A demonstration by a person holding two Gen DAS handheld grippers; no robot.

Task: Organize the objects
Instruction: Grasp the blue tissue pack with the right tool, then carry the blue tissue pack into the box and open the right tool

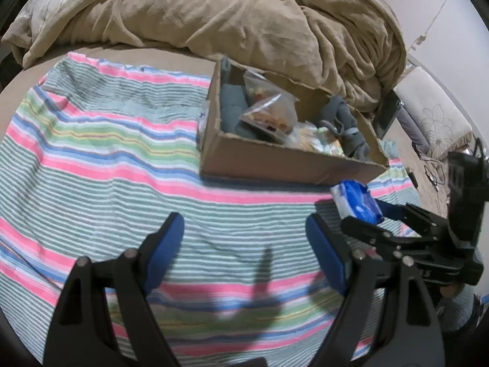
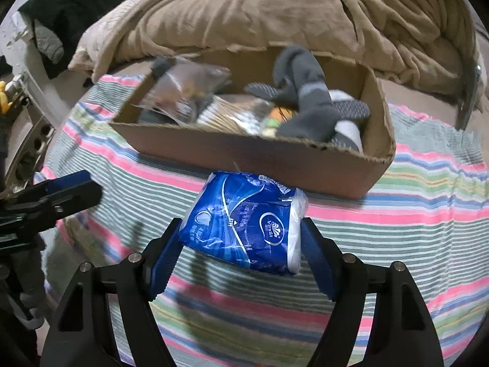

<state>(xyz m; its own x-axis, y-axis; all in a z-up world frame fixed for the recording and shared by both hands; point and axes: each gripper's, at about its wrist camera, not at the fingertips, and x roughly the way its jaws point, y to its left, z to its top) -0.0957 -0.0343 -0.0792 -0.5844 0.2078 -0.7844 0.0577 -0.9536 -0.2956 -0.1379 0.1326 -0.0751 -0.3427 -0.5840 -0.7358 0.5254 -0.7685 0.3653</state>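
Note:
My right gripper (image 2: 241,244) is shut on a blue tissue pack (image 2: 244,226) and holds it above the striped cloth, just in front of the cardboard box (image 2: 244,153). The pack also shows in the left wrist view (image 1: 357,202), held by the right gripper (image 1: 366,214) near the box's (image 1: 275,162) front right corner. The box holds grey socks (image 2: 305,91), clear plastic bags (image 2: 186,88) and other packets. My left gripper (image 1: 244,241) is open and empty above the cloth, in front of the box.
A striped cloth (image 1: 91,153) covers the bed. A crumpled tan blanket (image 1: 244,21) lies behind the box. Dark clothes (image 2: 61,9) lie at the far left. A white cushion with a flower print (image 1: 434,116) and cables lie at the right.

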